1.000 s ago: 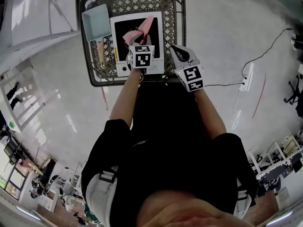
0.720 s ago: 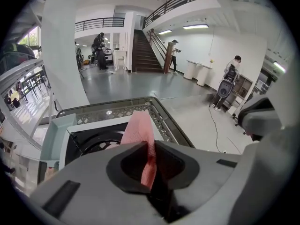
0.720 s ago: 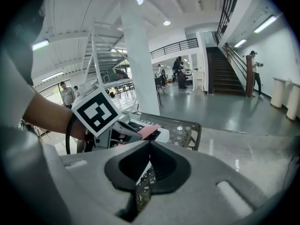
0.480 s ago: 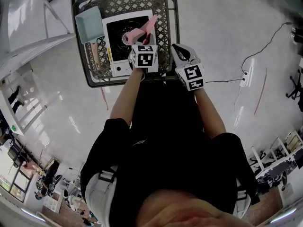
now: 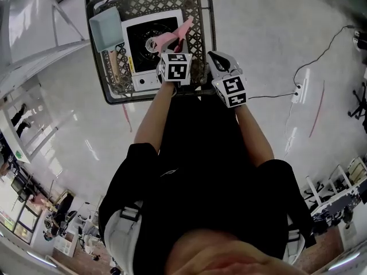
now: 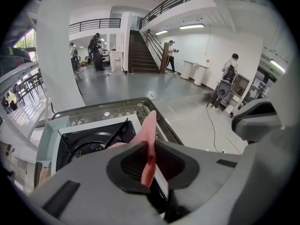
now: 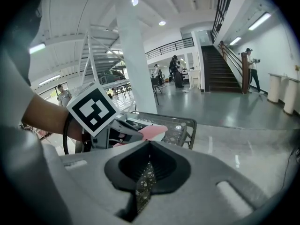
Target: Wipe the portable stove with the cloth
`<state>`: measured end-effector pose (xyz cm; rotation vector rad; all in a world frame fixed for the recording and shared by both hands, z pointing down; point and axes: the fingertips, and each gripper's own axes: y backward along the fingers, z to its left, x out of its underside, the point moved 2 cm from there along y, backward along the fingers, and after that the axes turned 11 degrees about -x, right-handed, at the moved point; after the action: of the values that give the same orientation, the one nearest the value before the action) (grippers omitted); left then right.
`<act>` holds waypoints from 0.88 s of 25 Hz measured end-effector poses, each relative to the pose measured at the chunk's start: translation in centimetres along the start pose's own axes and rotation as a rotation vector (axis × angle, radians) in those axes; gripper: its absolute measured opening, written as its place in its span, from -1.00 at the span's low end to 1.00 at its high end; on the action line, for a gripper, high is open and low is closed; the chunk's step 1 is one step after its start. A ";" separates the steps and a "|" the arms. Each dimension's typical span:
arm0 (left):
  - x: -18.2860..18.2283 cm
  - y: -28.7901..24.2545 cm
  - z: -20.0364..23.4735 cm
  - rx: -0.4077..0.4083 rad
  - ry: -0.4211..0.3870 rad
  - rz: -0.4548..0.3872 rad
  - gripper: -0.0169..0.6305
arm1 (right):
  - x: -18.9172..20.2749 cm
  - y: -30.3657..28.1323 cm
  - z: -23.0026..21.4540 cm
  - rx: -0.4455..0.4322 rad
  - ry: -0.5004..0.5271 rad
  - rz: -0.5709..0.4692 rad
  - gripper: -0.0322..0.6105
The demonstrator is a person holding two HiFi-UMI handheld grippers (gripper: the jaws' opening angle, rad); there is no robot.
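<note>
The portable stove, white with a black top and round burner, lies on a metal lattice table. My left gripper hovers over the stove's right front part, shut on a pink cloth that trails across the burner's right side. In the left gripper view the cloth is pinched between the jaws of the left gripper, with the stove below. My right gripper hangs at the table's right front corner, shut and holding nothing. The right gripper view looks past the right gripper to the cloth.
A pale blue tray sits left of the stove, with a wooden-handled tool in front of it. A raised rail runs round the table. On the floor to the right lie a power strip and cable.
The left gripper with the cloth has slid a little to the right across the stove top. The right gripper has kept its place by the table's corner.
</note>
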<state>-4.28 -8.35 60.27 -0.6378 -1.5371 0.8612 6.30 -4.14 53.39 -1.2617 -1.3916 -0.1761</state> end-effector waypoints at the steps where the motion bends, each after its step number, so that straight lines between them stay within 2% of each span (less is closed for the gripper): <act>1: -0.1 0.1 0.2 -0.005 0.003 -0.005 -0.80 | 0.0 -0.2 0.1 -0.006 0.002 0.000 -0.89; 5: -0.6 1.3 1.9 -0.025 0.010 -0.028 -0.80 | -0.3 -1.6 0.8 -0.042 0.003 0.004 -0.89; 9: -2.4 3.9 5.3 -0.054 0.070 -0.078 -0.80 | -1.7 -4.2 1.8 -0.093 0.001 0.008 -0.89; 15: -3.3 7.1 14.4 -0.163 0.151 -0.121 -0.81 | -5.7 -10.9 4.5 -0.183 0.020 0.004 -0.89; 22: -4.1 7.2 23.2 -0.248 0.182 -0.130 -0.80 | -9.5 -16.3 5.5 -0.175 0.029 0.033 -0.89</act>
<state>-27.08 -11.31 51.42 -0.7637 -1.5126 0.5040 -11.73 -12.04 53.20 -1.4200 -1.3525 -0.2978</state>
